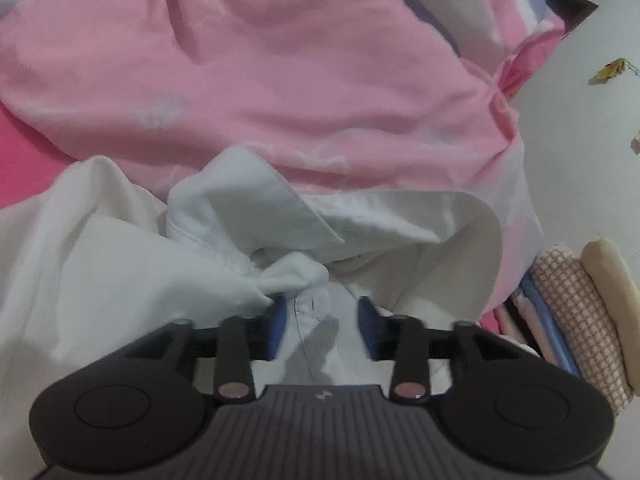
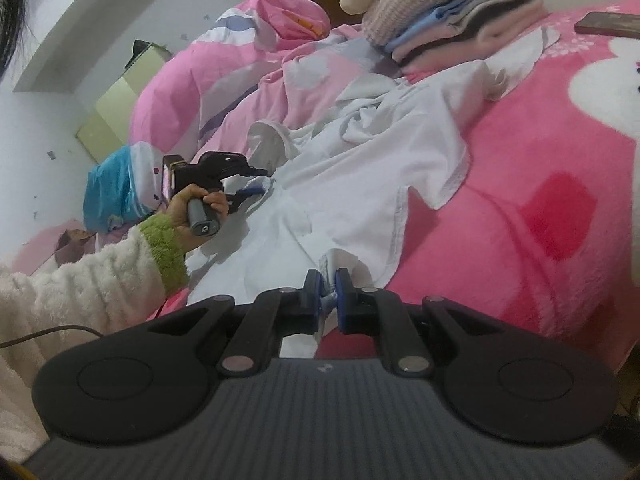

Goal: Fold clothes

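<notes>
Right tool (image 2: 327, 290) pinches the white shirt (image 2: 360, 200) hem; left tool (image 1: 322, 322) spread astride its bunched cloth, holding it taut on the bed (image 2: 540, 220).

i'm working in a home bedroom: a bed under a pink blanket (image 2: 520, 184), a rumpled pink duvet (image 1: 260, 80), and a stack of folded clothes (image 2: 452, 20).
</notes>
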A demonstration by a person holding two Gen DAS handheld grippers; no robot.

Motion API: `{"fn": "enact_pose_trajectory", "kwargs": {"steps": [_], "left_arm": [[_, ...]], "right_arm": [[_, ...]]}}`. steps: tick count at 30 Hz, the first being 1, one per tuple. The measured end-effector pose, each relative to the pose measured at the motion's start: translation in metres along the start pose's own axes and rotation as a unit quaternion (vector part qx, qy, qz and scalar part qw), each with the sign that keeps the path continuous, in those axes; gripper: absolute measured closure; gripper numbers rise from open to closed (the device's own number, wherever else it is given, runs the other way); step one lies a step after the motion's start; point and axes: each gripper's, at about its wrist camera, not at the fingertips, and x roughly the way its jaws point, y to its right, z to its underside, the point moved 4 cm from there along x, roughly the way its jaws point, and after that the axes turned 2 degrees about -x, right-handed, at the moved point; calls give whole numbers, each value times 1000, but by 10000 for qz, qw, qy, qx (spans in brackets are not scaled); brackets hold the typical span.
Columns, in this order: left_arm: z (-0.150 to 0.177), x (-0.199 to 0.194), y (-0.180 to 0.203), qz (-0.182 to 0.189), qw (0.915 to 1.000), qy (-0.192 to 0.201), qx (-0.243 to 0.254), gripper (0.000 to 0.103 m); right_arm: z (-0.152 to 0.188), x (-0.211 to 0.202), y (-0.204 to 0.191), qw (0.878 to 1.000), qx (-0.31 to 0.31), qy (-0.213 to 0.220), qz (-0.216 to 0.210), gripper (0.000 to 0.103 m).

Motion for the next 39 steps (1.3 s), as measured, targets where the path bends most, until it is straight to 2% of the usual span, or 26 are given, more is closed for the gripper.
{"fn": "enact_pose_trajectory", "kwargs": {"steps": [4,7,9,16,20,21,22,23,24,25,26,28,31,34,36,39], "left_arm": [[-6,-38,4,212,9992,237,248,50],[-8,-77,2,361,9972,419,511,48],[-8,-105,-2,379,9956,472,712,48],[-7,-201,-26,148,9903,584,1252,45],[4,-237,-60,-162,9904,320,1332,39],[7,-245,-69,-240,9902,253,1352,39],[10,-254,-78,-317,9899,187,1371,39],[14,-259,-88,-394,9902,114,1336,39],[19,-261,-102,-471,9911,42,1241,39],[23,-262,-114,-534,9916,19,1178,39],[28,-263,-126,-588,9916,32,1152,39],[36,-263,-145,-687,9914,10,1110,39],[44,-253,-160,-808,9906,-224,1085,39],[45,-239,-167,-549,9952,-369,727,39],[43,-229,-169,-375,9978,-313,444,39],[41,-208,-172,-241,9994,-243,11,45]], "right_arm": [[-9,-11,-8,9987,-72,415,-280,96],[-13,-10,-5,9988,4,456,-189,96],[-8,-1,10,9993,265,212,153,96],[-11,4,9,9989,261,160,344,93],[-9,11,10,9964,-38,7,848,90],[-10,10,11,9956,-23,22,934,88],[-11,8,12,9948,-7,37,1020,79],[-12,3,11,9935,-25,129,1132,65],[-14,-3,9,9916,-58,268,1260,58],[-16,-9,7,9894,-89,412,1389,52],[-18,-16,5,9882,-104,523,1435,52],[-21,-26,-4,9880,-155,615,1410,52],[-19,-34,-33,9892,-657,587,1167,52],[-5,-27,-73,9887,-1406,163,499,52],[11,-15,-101,9799,-1974,-273,77,52],[40,6,-136,9509,-2971,-860,-143,52]]}}
